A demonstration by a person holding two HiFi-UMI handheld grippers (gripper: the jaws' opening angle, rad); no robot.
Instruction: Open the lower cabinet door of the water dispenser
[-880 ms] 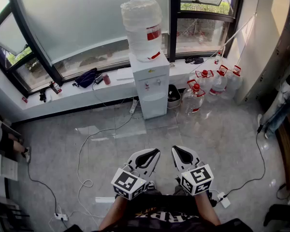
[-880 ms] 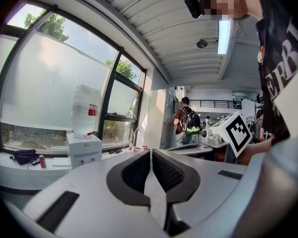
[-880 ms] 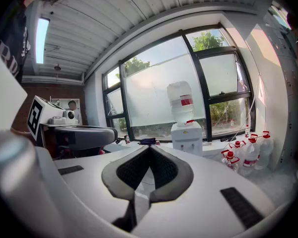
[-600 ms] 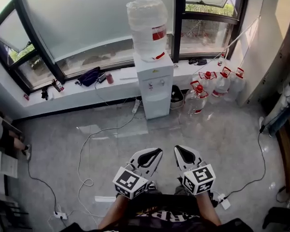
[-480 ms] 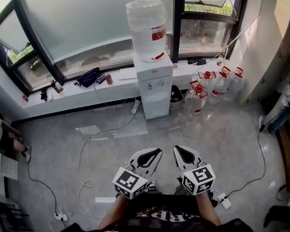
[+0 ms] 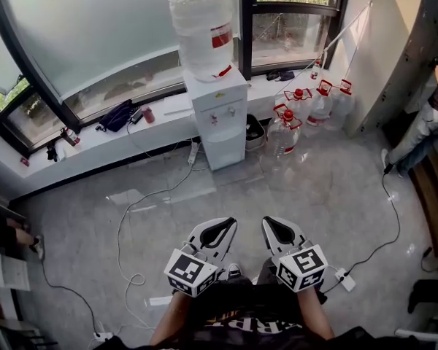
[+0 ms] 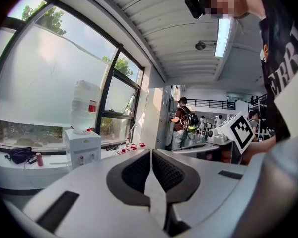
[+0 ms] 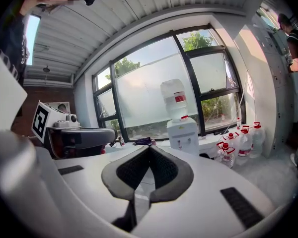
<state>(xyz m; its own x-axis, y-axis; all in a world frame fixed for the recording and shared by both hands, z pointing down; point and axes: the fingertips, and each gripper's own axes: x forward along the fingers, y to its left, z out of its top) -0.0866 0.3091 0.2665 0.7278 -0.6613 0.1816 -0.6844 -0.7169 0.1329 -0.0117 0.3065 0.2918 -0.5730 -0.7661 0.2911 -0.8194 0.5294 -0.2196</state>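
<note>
The white water dispenser (image 6: 219,119) stands against the window ledge with a big bottle (image 6: 199,28) on top. Its lower cabinet door (image 6: 225,150) looks closed. My left gripper (image 6: 230,224) and right gripper (image 6: 269,223) are held side by side close to my body, well short of the dispenser, with bare floor between. Both are shut with nothing between the jaws. In the left gripper view the left gripper (image 7: 150,152) has the dispenser (image 7: 82,148) far off at the left. In the right gripper view the dispenser (image 8: 184,135) stands ahead of the right gripper (image 8: 149,148).
Several red-capped water jugs (image 6: 306,108) stand right of the dispenser. Cables (image 6: 131,217) trail over the grey floor, with a power strip (image 6: 343,279) near my right side. A dark bag (image 6: 117,115) lies on the ledge. A person (image 6: 423,122) stands at the far right.
The head view has shifted, so the dispenser sits a little further left and higher in the picture. Both grippers stay shut in the same place before my body.
</note>
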